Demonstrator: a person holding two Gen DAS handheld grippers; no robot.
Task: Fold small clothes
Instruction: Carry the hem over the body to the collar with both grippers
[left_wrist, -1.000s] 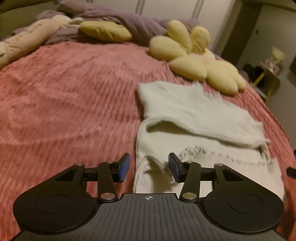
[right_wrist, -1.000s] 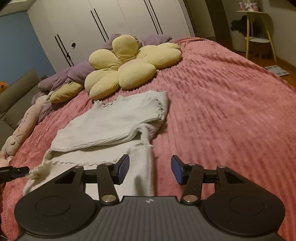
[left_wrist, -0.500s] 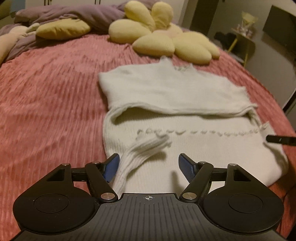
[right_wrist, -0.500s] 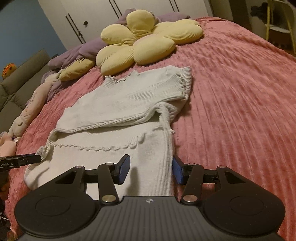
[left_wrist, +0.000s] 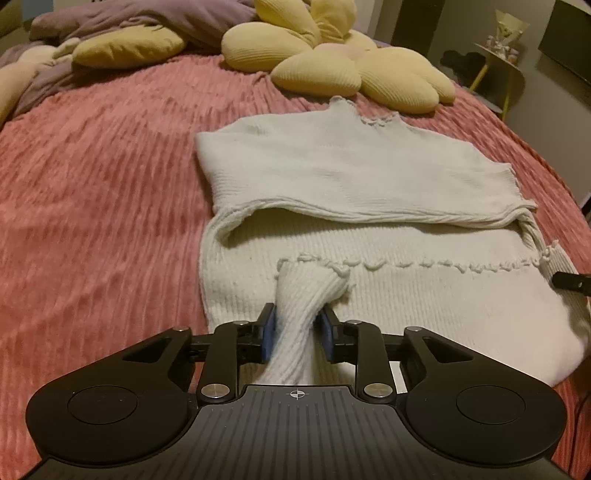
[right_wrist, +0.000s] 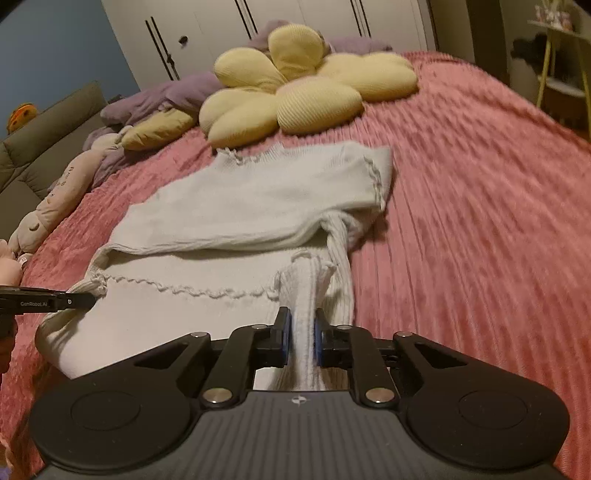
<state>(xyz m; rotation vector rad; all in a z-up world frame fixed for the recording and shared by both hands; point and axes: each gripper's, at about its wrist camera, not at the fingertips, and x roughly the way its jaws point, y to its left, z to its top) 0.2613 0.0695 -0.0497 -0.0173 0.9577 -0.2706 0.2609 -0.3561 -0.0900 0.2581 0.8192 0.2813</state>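
- Left wrist view: the jaws of the left gripper (left_wrist: 295, 334) have just been closing and now pinch a bunched near corner of the cream ribbed knit sweater (left_wrist: 369, 173), which lies half folded on the pink ridged bedspread (left_wrist: 92, 206). This grip probably readies the next fold. The gripper tilts down over the near hem.
- Right wrist view: the right gripper (right_wrist: 302, 341) has likewise just closed, nearly shut on the opposite near corner, angled downward; a yellow flower-shaped cushion (right_wrist: 295, 88) sits beyond.

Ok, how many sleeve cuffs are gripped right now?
2. The left gripper is shut on the left cuff of the white sweater; the right gripper on the right cuff.
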